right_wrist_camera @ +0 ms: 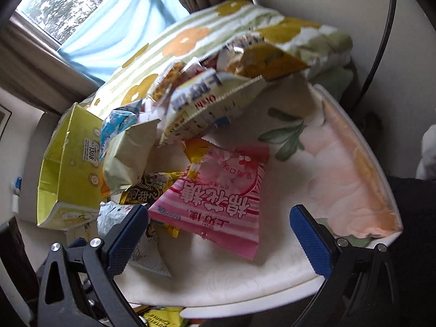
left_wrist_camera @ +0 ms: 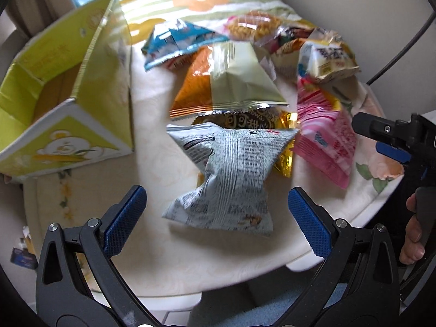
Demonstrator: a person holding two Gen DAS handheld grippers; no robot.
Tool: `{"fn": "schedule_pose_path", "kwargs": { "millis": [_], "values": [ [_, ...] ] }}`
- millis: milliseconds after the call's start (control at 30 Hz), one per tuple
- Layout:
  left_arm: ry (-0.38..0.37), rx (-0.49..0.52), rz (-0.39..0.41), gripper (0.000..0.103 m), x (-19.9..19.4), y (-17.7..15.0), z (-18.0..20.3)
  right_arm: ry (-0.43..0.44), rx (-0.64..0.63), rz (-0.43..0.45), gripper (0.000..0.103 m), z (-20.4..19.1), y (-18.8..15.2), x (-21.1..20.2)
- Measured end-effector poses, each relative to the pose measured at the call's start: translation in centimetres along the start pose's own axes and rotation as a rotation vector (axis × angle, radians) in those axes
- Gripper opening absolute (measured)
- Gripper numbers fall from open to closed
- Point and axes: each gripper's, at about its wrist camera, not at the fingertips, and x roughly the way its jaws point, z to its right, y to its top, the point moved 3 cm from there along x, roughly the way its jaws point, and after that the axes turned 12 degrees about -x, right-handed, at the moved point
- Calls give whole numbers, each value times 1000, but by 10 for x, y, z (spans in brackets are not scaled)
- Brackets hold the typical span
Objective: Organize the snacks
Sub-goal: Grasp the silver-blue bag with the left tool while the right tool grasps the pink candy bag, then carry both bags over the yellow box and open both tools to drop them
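Snacks lie heaped on your worktop (left_wrist_camera: 169, 250), just right of the open yellow box (left_wrist_camera: 68, 87) tipped on its side. Your left gripper (left_wrist_camera: 216, 220) hovers with fingers (left_wrist_camera: 125, 220) spread wide around the near end of the grey packet (left_wrist_camera: 231, 174), not touching it. Behind that sit a gold packet (left_wrist_camera: 286, 160), an orange one (left_wrist_camera: 190, 92) under a pale green bag (left_wrist_camera: 239, 81), and a blue packet (left_wrist_camera: 177, 41). Your right gripper (right_wrist_camera: 218, 239) also has its fingers (right_wrist_camera: 313, 242) spread, empty, over the pink packet (right_wrist_camera: 218, 207), which lies flat near the worktop's front edge.
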Motion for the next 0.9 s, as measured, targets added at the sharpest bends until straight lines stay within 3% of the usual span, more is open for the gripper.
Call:
{"fn": "schedule_pose_path", "kwargs": {
  "millis": [167,433,533,600,667,767,900],
  "values": [
    [31,-4,-41,102,27,7,4,56,60,-69,103,11,11,29],
    [57,-7,-90,87,54,7,7,104,106,-107,103,11,15,48],
    [55,-16,-100,74,61,8,6,105,119,-102,103,9,14,49],
    [54,-19,-105,64,65,9,5,90,117,-109,97,8,14,50],
    [55,-16,-98,59,67,10,5,92,122,-117,79,8,15,53],
    [69,-8,-85,51,69,11,6,91,118,-110,74,9,12,51],
    [61,-20,-76,48,59,7,3,95,104,-102,69,13,11,46]
  ]
}}
